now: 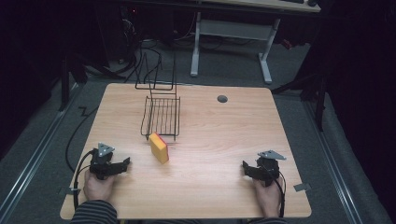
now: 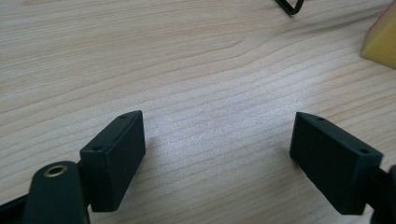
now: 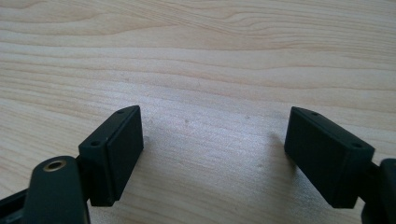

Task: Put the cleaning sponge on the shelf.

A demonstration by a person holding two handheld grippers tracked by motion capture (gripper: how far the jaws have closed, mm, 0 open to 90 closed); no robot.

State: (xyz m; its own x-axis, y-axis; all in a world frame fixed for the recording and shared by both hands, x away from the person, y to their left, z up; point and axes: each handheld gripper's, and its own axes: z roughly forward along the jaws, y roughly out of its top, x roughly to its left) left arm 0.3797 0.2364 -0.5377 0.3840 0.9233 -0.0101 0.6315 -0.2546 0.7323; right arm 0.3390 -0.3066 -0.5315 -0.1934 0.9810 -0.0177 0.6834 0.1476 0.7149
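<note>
Sponge point(image 1: 159, 148), yellow with a pink-red face, stands on edge on the wooden table point(image 1: 219, 140), just in front of the black wire rack point(image 1: 161, 115) and about touching its near rim. In my left gripper view the sponge point(image 2: 380, 42) shows as a yellow corner at the upper right, with a bit of the rack's wire point(image 2: 289, 5) at the top edge.

My left gripper point(image 1: 125, 164) rests low near the table's near left side, held in my left hand point(image 1: 98, 185), its jaws pointing toward the sponge but well short of it. Its jaws are spread wide with only bare wood between them point(image 2: 217, 135).

My right gripper point(image 1: 246, 167) sits near the table's near right side in my right hand point(image 1: 267, 193), well apart from the sponge. Its jaws also stand wide apart over bare wood point(image 3: 212, 133), gripping nothing.

A round dark grommet point(image 1: 222, 99) sits in the far part of the tabletop, to the right of the rack.
</note>
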